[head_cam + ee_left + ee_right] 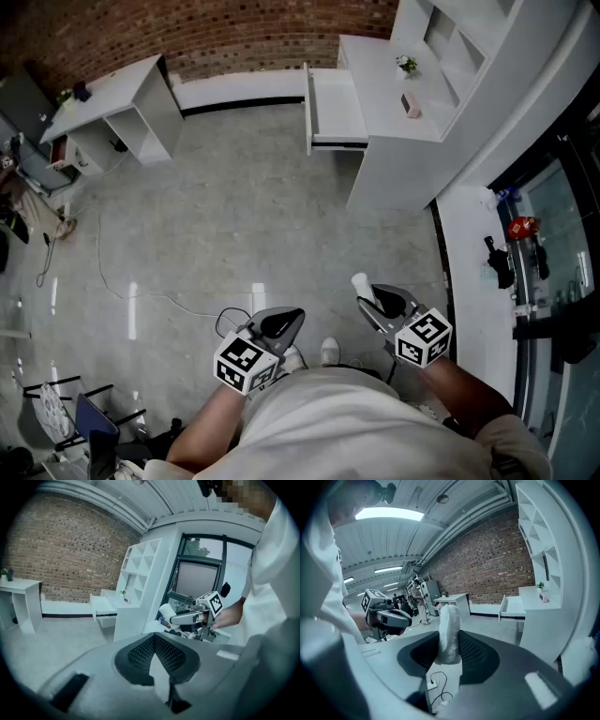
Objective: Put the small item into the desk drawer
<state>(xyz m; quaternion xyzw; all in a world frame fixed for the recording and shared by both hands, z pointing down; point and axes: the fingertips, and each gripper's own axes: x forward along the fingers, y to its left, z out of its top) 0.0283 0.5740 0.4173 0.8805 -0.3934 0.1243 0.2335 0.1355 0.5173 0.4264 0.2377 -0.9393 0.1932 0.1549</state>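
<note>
A grey concrete floor (234, 216) filled most of the head view, closed off at the far side by a red brick wall (234, 28). A tall white shelf unit (469, 47) ran along the right, and a white desk (375, 159) stood against it with its drawer (337, 108) pulled out toward the open floor. A second white desk (122, 103) stood well apart from it at the far left, against the brick wall. At the bottom edge of that view the person's white shirt (347, 422) showed, with both forearms reaching forward over the floor, and a thin cable (141, 295) trailed across the floor in front of them. The left gripper (154, 639) was held low on the left, its jaws together at the tips with nothing between them. The right gripper (451, 644) was clamped on the small item (450, 625), a soft white roll standing upright between the ribbed pads and poking out past their tips. That item hung over the floor near the person, well apart from the open drawer. On the desk top, along the edge that met the shelf unit, sat a small potted plant (406, 64) and, nearer the person, a small pink box (410, 105).
</note>
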